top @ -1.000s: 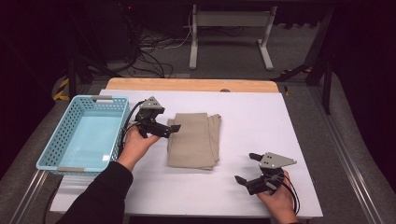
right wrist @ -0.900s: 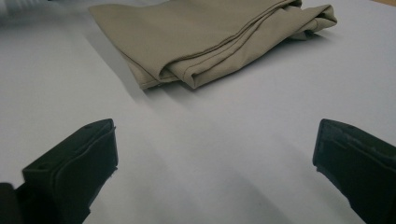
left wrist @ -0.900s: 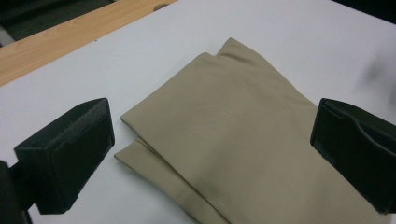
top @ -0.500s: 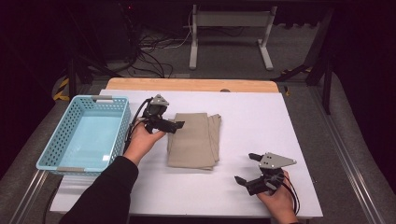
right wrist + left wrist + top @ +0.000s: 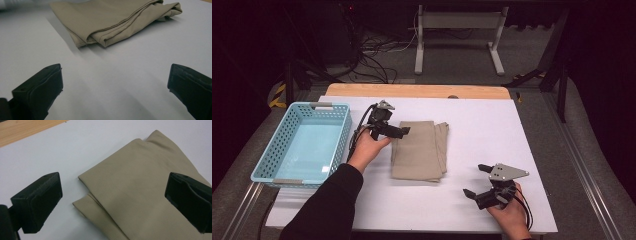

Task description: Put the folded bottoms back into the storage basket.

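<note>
Left gripper view cuts off the cloth (image 5: 140,192) at its right and bottom edges; the folded tan fabric, finely woven with layered edges, lies just ahead of and between the spread jaws of the left hand-held gripper (image 5: 112,202), untouched. From the high view that hand-held gripper (image 5: 399,131) sits at the cloth's (image 5: 419,150) far left corner. The right hand-held gripper (image 5: 477,181), jaws also spread wide, rests on the matte white surface (image 5: 492,125), well apart from the cloth, whose rounded fold faces it.
</note>
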Demonstrator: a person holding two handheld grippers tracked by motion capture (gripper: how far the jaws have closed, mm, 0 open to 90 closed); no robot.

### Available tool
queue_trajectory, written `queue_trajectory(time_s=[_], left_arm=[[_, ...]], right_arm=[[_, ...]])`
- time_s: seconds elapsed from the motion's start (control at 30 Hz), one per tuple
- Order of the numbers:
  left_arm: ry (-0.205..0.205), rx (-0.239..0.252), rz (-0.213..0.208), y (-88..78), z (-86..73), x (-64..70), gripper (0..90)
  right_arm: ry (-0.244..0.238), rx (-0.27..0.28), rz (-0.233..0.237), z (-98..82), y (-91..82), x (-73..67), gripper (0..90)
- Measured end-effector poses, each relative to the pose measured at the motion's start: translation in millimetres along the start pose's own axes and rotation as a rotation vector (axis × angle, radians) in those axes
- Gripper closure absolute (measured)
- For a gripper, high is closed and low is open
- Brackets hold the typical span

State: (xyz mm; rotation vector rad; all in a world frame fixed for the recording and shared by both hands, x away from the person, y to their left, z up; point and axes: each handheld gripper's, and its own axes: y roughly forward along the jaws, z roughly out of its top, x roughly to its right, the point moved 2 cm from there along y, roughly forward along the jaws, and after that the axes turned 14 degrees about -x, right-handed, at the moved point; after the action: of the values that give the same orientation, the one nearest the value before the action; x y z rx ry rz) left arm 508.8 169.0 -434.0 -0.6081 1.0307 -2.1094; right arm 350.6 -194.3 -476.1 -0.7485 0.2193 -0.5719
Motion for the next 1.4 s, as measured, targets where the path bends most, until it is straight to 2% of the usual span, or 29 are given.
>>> queue_trajectory(time_s=[0.33,0.7,0.8,0.83,0.93,1.23,1.4], left_arm=[[-0.027,-0.041,0.012,14.4,0.2,-5.3,2.0],[-0.048,-0.121,0.014,31.9,-2.6,-10.6,2.6],[-0.045,-0.129,0.012,33.8,-2.4,-10.7,2.8],[-0.037,-0.148,-0.005,35.9,-2.7,-9.9,3.2],[-0.033,-0.174,-0.007,39.7,-3.0,-9.2,3.2],[-0.056,-0.193,-0.013,45.7,-3.6,-10.1,3.1],[-0.050,-0.213,0.006,49.1,-4.2,-10.3,1.8]], right_arm=[[-0.001,-0.003,0.002,0.0,0.4,-0.1,0.9],[-0.002,-0.004,0.003,0.0,0.5,-0.1,0.9],[-0.002,-0.005,0.003,0.0,0.6,-0.2,0.9],[-0.003,-0.006,0.002,0.0,0.7,-0.3,0.9],[-0.006,-0.010,0.001,0.1,1.1,-0.4,1.0],[-0.008,-0.011,0.002,0.0,1.2,-0.5,1.1],[-0.008,-0.012,0.003,0.0,1.3,-0.5,1.1]])
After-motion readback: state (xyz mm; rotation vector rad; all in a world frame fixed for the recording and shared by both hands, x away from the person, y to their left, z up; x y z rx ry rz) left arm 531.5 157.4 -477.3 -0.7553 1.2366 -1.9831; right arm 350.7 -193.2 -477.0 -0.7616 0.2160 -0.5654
